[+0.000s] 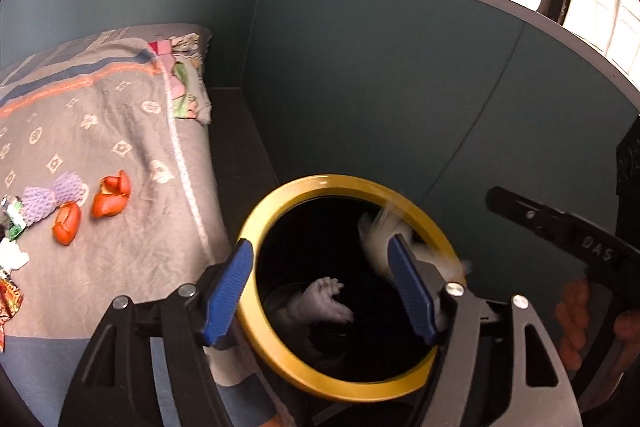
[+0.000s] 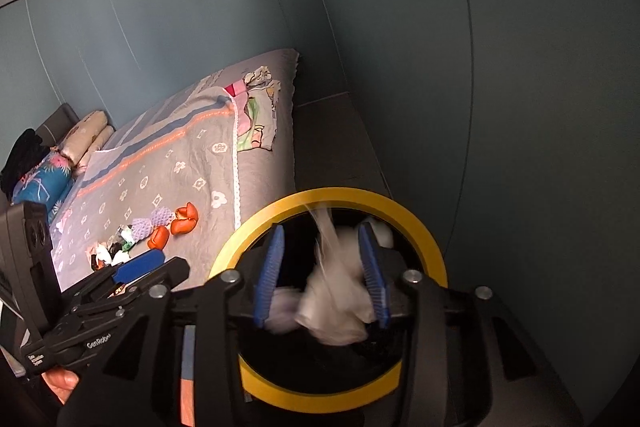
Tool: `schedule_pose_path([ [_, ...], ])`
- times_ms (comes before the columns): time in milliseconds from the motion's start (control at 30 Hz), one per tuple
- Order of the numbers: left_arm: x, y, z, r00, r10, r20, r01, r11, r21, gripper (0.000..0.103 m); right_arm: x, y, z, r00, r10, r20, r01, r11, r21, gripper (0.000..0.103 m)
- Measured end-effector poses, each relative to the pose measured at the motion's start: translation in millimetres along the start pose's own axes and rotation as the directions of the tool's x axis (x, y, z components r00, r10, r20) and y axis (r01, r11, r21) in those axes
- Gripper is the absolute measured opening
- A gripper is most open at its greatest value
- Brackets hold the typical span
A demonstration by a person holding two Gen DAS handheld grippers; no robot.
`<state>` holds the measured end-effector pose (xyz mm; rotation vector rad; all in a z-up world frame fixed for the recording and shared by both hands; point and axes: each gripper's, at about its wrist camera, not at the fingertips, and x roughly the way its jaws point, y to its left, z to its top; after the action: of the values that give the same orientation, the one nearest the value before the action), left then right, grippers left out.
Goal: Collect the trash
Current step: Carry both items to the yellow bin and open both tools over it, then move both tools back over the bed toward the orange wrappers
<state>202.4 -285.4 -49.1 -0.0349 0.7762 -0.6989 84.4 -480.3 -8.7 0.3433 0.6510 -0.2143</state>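
A black bin with a yellow rim point(image 1: 256, 223) point(image 2: 248, 239) stands on the floor beside the bed. My left gripper point(image 1: 320, 291) is open above the bin's mouth, empty. A crumpled white tissue point(image 1: 324, 303) lies inside the bin. My right gripper point(image 2: 324, 275) is open over the bin; a blurred white tissue point(image 2: 336, 307) is between its blue fingers point(image 2: 270, 275), in motion, seemingly falling. That tissue shows in the left wrist view point(image 1: 376, 231) at the bin's far rim. On the bedspread lie orange peels point(image 1: 110, 197) point(image 2: 184, 219), a purple net point(image 1: 52, 197) and wrappers point(image 2: 112, 251).
The bed with a grey patterned spread point(image 1: 100, 131) point(image 2: 168, 163) fills the left. Teal walls point(image 1: 380, 87) stand close behind and right of the bin. Pillows point(image 2: 80, 139) lie at the bed's far end. A narrow dark floor strip point(image 2: 332, 143) runs between bed and wall.
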Motion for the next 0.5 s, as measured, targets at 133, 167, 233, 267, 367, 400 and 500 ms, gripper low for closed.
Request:
schedule_pose_path([
  [133,-8.6,15.1,-2.6,1.0,0.027,0.013,-0.027,0.999,-0.018,0.071,-2.4,2.8,-1.3,1.0,-0.006,-0.002,0.006,1.0,0.002,0.042],
  [167,-10.9,19.2,-2.8,0.999,0.034,0.016,-0.034,0.999,-0.022,0.071,-3.0,4.9,-1.2,1.0,-0.005,-0.001,0.005,1.0,0.0,0.043],
  [233,-17.8,28.4,-2.7,0.999,0.046,0.026,-0.045,0.998,-0.034,0.072,-4.1,11.2,-0.6,1.0,0.0,0.0,0.0,1.0,-0.005,0.043],
  [267,-21.6,32.4,-2.4,0.998,0.051,0.031,-0.05,0.998,-0.04,0.073,-4.4,13.3,-0.2,1.0,0.004,0.001,-0.004,1.0,-0.009,0.044],
  [367,-38.2,47.2,-0.1,0.995,0.077,0.061,-0.074,0.995,-0.062,0.077,-5.5,27.9,1.5,1.0,0.017,0.004,-0.017,0.999,-0.031,0.047],
  [400,-43.8,51.2,0.4,0.994,0.087,0.068,-0.082,0.994,-0.068,0.079,-5.3,32.0,2.0,1.0,0.022,0.004,-0.022,0.999,-0.038,0.048],
  [500,-63.8,66.4,0.6,0.989,0.119,0.093,-0.11,0.99,-0.091,0.083,-3.2,50.5,4.1,0.999,0.039,0.002,-0.039,0.997,-0.068,0.05],
])
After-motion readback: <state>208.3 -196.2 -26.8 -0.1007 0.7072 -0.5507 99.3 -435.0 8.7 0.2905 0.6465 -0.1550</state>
